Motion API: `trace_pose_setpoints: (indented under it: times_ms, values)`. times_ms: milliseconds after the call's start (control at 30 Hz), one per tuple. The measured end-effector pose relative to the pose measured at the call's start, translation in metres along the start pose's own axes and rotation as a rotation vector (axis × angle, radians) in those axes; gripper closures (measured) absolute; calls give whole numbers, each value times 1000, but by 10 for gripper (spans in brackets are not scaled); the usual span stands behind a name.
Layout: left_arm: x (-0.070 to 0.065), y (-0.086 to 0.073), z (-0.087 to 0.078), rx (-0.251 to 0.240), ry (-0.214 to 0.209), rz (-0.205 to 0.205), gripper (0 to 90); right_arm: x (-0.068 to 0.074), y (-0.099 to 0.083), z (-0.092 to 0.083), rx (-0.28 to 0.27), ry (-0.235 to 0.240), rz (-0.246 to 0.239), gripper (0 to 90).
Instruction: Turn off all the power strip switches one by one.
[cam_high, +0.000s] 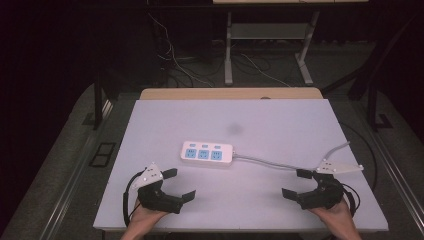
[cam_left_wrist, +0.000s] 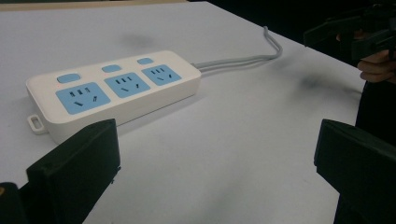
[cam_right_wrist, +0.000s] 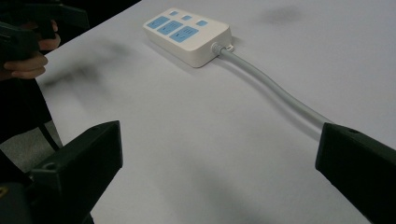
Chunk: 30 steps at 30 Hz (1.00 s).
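Note:
A white power strip (cam_high: 207, 153) with three blue sockets and three blue switches lies near the middle of the white table (cam_high: 280, 125). Its grey cable (cam_high: 270, 162) trails right toward the table's edge. My left gripper (cam_high: 179, 184) rests at the front left, jaws open and empty, pointing toward the strip (cam_left_wrist: 116, 91). My right gripper (cam_high: 296, 183) sits at the front right, jaws open and empty, with the cable (cam_right_wrist: 275, 91) running past its upper jaw and the strip (cam_right_wrist: 187, 35) farther off.
Beyond the table's far wooden edge (cam_high: 230, 93) are a dark floor, loose cables (cam_high: 175, 62) and the legs of a white stand (cam_high: 228, 50). The table drops off close behind both grippers at the front edge.

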<state>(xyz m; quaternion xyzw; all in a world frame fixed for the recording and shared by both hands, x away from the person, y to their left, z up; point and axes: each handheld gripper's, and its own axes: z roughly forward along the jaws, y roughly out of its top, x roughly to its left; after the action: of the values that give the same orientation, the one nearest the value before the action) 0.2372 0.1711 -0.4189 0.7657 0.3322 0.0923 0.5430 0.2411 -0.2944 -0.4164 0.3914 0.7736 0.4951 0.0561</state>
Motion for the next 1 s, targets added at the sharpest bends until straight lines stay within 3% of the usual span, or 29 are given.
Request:
trace_pose_setpoints:
  times_ms: [1000]
  values:
    - [0, 0, 0, 7, 4, -16, 0, -1, -1, 2, 23, 5, 1, 5]
